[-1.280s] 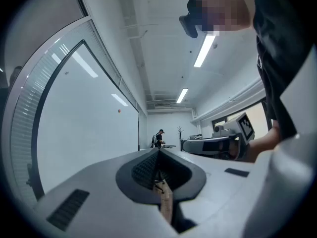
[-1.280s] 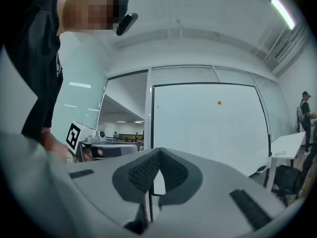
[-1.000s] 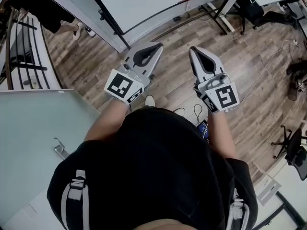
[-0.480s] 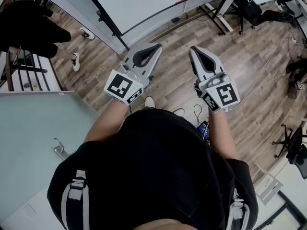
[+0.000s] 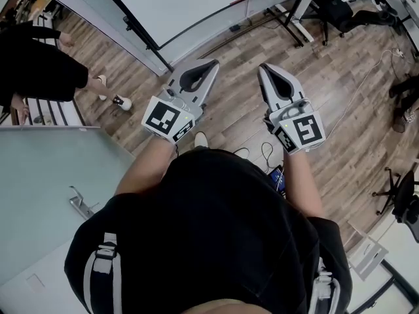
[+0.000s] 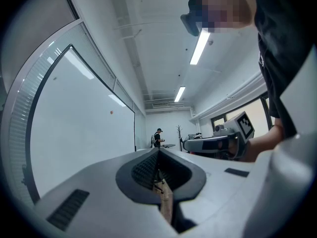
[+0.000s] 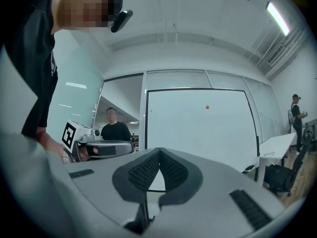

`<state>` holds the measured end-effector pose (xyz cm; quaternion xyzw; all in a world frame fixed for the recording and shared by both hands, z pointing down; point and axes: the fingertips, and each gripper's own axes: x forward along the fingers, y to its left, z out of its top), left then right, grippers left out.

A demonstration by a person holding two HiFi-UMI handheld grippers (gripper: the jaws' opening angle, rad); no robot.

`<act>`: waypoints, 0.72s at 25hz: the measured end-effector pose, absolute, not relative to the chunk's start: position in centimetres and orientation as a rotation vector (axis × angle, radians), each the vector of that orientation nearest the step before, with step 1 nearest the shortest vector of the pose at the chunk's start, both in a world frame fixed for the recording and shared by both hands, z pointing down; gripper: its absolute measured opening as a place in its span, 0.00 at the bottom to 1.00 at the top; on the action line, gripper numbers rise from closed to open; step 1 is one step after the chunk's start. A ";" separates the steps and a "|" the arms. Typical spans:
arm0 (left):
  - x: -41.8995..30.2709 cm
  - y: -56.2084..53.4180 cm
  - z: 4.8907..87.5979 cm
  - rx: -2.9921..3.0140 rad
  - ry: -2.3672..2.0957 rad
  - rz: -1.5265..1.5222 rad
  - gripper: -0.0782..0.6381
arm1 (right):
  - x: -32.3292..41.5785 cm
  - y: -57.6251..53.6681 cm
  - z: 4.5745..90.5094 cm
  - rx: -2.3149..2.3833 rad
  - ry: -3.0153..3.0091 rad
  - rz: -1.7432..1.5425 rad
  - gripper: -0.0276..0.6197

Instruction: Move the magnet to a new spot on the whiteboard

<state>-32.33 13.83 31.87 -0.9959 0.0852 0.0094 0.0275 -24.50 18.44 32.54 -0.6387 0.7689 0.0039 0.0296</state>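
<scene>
A small orange magnet (image 7: 207, 106) sticks high on the whiteboard (image 7: 198, 133), also seen as a dot, the magnet (image 6: 111, 112), on the whiteboard (image 6: 74, 133) in the left gripper view. Both grippers are held at waist height, well short of the board. My left gripper (image 5: 208, 64) is shut and empty, its tips meeting in the left gripper view (image 6: 158, 150). My right gripper (image 5: 264, 69) is shut too, with nothing between the pads (image 7: 159, 151). The whiteboard's lower edge (image 5: 196, 5) runs across the top of the head view.
A person in black (image 5: 33, 61) walks at the left by a glass partition (image 5: 46, 175). Another person (image 7: 115, 128) stands behind the glass beside the board. A desk frame (image 5: 301, 12), chairs (image 5: 399, 201) and floor cables (image 5: 366, 77) lie to the right on the wooden floor.
The person in black at the left has walked further into view. Both grippers stay shut and almost still; the view has shifted slightly.
</scene>
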 end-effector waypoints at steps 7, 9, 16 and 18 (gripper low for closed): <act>-29.9 17.5 31.9 -3.069 0.265 0.039 0.12 | -21.7 22.0 32.3 -1.989 2.352 0.026 0.04; -29.2 18.5 31.9 -3.065 0.265 0.040 0.12 | -21.1 23.2 32.4 -1.989 2.349 0.027 0.04; -26.5 19.8 32.0 -3.055 0.234 0.030 0.12 | -18.5 24.9 33.1 -2.011 2.320 0.017 0.04; -25.5 19.8 32.1 -3.056 0.217 0.023 0.12 | -17.6 25.0 33.1 -2.023 2.312 0.021 0.04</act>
